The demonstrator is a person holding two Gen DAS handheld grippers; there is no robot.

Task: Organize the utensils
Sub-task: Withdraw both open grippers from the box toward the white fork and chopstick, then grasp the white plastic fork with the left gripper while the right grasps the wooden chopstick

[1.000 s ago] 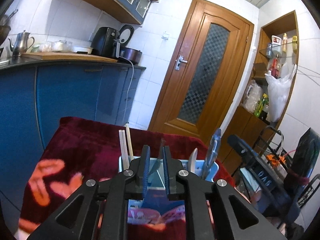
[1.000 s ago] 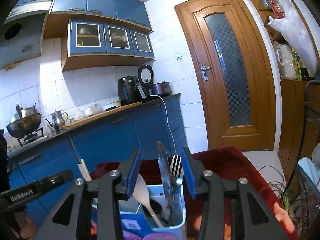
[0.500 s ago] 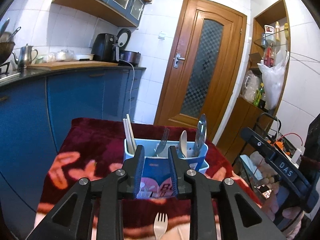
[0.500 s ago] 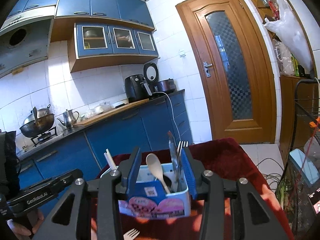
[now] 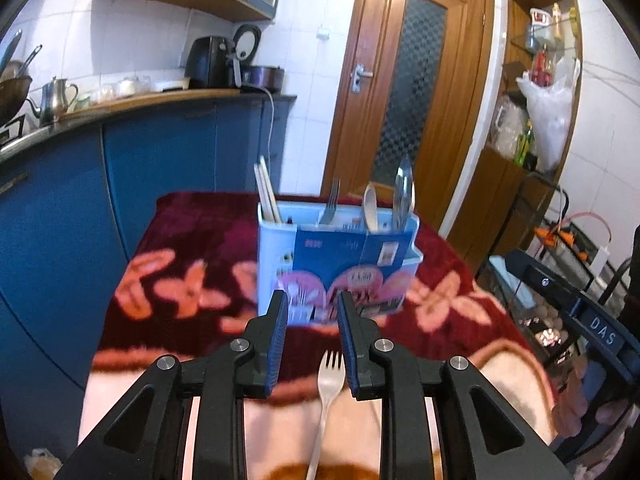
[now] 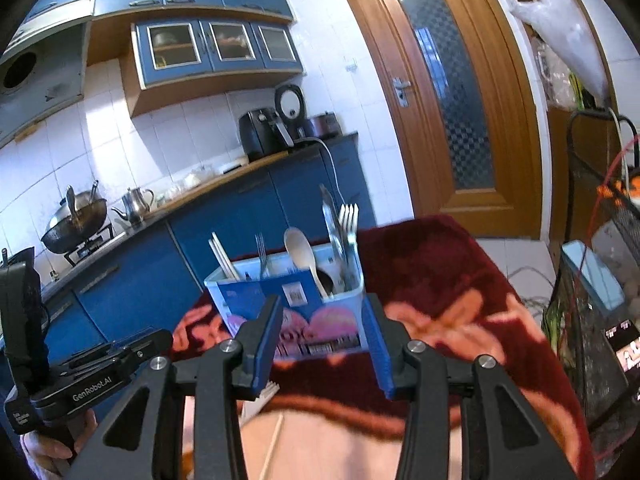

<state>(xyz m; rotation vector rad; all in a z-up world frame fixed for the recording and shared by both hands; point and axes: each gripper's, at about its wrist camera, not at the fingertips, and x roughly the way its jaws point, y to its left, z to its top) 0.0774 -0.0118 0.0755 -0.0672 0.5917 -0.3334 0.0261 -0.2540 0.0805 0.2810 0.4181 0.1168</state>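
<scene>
A light blue utensil holder (image 5: pixel 336 264) stands on the red flowered blanket; it also shows in the right wrist view (image 6: pixel 292 300). It holds chopsticks (image 5: pixel 267 194), a fork (image 5: pixel 330 202), a pale spoon (image 5: pixel 370 208) and a knife (image 5: pixel 403 192). A loose metal fork (image 5: pixel 328 396) lies on the blanket between my left fingers. My left gripper (image 5: pixel 312 344) is open and empty, in front of the holder. My right gripper (image 6: pixel 324 344) is open and empty, also short of the holder.
The blanket-covered table (image 5: pixel 180 240) ends at the far side near blue cabinets (image 5: pixel 160 160) and a wooden door (image 5: pixel 404 92). The other handheld gripper shows at the right (image 5: pixel 568 304) and at the left (image 6: pixel 88 372). A wire rack (image 6: pixel 600 280) stands to the right.
Both grippers have pulled back from the holder and opened wider. The holder now looks farther away, and the loose fork on the blanket has come into view between my left fingers.
</scene>
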